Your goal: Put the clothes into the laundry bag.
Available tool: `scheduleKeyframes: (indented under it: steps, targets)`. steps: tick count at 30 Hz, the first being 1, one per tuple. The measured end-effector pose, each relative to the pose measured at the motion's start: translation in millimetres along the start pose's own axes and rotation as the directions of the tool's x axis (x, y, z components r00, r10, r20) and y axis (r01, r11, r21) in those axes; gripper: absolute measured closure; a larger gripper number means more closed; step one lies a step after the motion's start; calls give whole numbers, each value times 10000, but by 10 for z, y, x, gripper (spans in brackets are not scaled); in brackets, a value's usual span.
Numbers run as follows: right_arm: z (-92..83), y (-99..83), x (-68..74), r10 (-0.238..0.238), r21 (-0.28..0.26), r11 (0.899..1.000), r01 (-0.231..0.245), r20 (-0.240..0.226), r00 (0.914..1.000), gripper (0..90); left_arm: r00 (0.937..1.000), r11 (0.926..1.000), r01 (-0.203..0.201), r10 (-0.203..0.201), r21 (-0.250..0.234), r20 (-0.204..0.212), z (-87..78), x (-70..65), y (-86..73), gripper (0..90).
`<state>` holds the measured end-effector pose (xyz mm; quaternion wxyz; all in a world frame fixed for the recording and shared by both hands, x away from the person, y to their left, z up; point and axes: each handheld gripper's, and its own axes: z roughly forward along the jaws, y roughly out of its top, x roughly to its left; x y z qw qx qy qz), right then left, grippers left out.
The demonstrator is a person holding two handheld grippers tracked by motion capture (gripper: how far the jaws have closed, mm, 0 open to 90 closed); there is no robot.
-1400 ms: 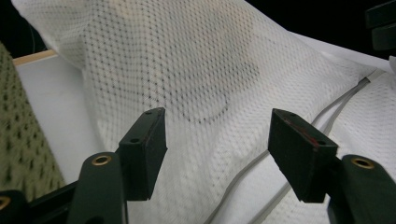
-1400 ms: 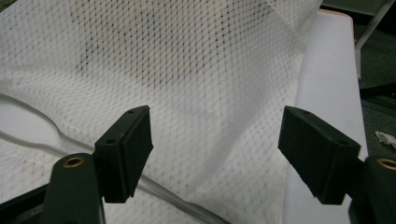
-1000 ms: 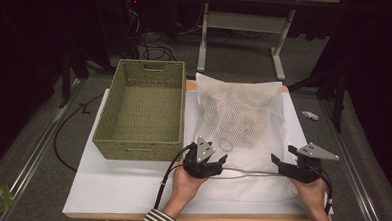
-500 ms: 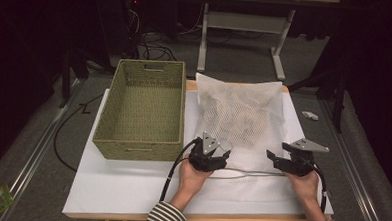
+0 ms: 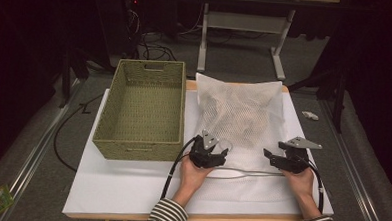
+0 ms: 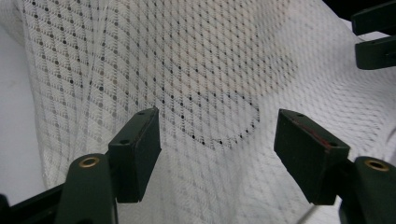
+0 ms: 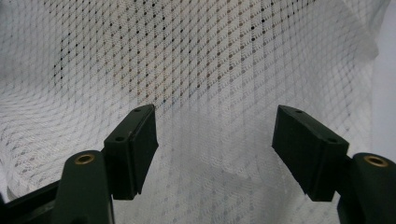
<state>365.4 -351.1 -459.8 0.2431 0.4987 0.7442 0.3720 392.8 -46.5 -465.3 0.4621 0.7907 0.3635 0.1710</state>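
Dim room w/ grey floor [image 5: 42, 149], white-topped table [image 5: 130, 187], pale metal frame [image 5: 243, 22] behind, cables [image 5: 154, 48] on floor.

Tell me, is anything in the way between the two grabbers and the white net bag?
No, nothing visible. The left gripper and right gripper both sit at the near edge of the mesh bag, jaws open, with only netting ahead of them.
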Motion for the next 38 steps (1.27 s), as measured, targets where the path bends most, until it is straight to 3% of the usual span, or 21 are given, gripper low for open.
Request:
scheduleKeyframes:
  steps: [6, 12, 14, 19, 26, 38]
  targets:
    - [61, -71, -70, 57, 149, 9999, -59, 104, 9999, 316, 9999, 9999, 83, -82, 71, -132, 55, 35, -59, 321]
    - [105, -121, -76, 56, 415, 9991, -67, 267, 9996, 315, 9997, 9997, -85, 91, 250, -234, 95, 20, -87, 312]
    - [109, -130, -46, -163, 452, 9989, 143, 440, 9989, 305, 9993, 9986, -156, 173, 508, -332, 106, 6, -100, 302]
    - [121, -141, 38, -715, 564, 9962, 657, 1068, 9917, 299, 9967, 9975, -416, 454, 571, -670, 106, -40, -111, 295]
    - [114, -151, 50, -776, 558, 9959, 711, 1239, 9893, 305, 9986, 9999, 27, -20, 125, -530, 55, -1, -135, 311]
    - [104, -158, 55, -724, 478, 9966, 665, 1353, 9881, 302, 9988, 9998, -165, 171, 130, -456, 49, -15, -137, 307]
